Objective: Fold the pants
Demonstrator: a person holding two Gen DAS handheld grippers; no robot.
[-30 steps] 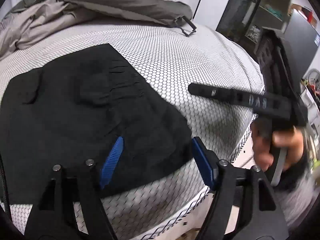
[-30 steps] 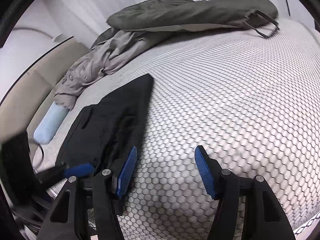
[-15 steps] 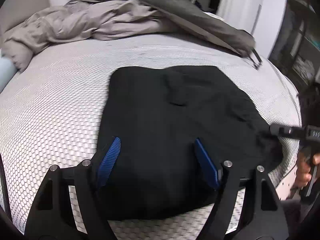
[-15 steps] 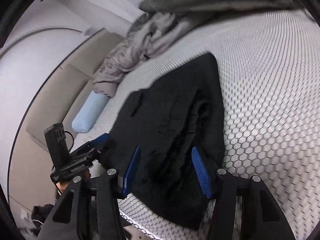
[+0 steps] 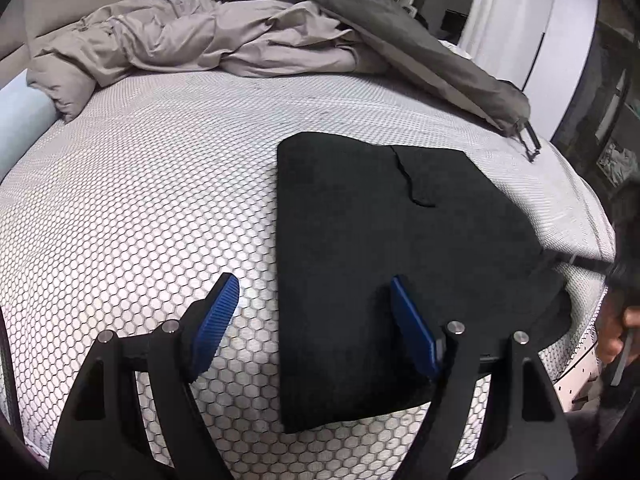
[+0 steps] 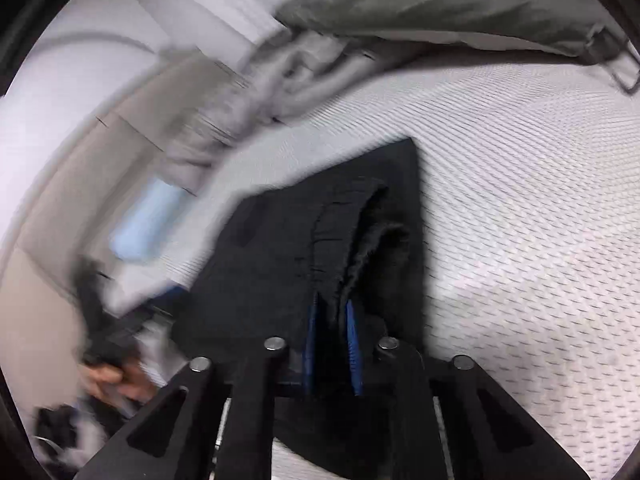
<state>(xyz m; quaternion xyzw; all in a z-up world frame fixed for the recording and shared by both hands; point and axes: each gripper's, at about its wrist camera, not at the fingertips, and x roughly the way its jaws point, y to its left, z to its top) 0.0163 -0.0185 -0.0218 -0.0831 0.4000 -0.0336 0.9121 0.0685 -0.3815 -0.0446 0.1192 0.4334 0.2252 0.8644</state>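
Black folded pants [image 5: 384, 248] lie on the white honeycomb-pattern bed [image 5: 140, 208], near its front right corner. My left gripper [image 5: 316, 324] is open and hovers over the pants' left edge, one blue pad over the bed, the other over the cloth. In the right wrist view the pants [image 6: 288, 256] show with a gathered waistband. My right gripper [image 6: 332, 344] is shut on a bunched edge of the pants, its blue pads pinching the cloth.
A crumpled beige duvet [image 5: 192, 40] and a grey cover [image 5: 400, 48] lie along the far side of the bed. A light blue pillow [image 5: 20, 120] sits at the left. The bed's edge [image 5: 584, 360] runs close at the right.
My right gripper moved onto the pants and closed on their edge. My left gripper swung left, so the pants now lie to its right. The right view is blurred by motion.
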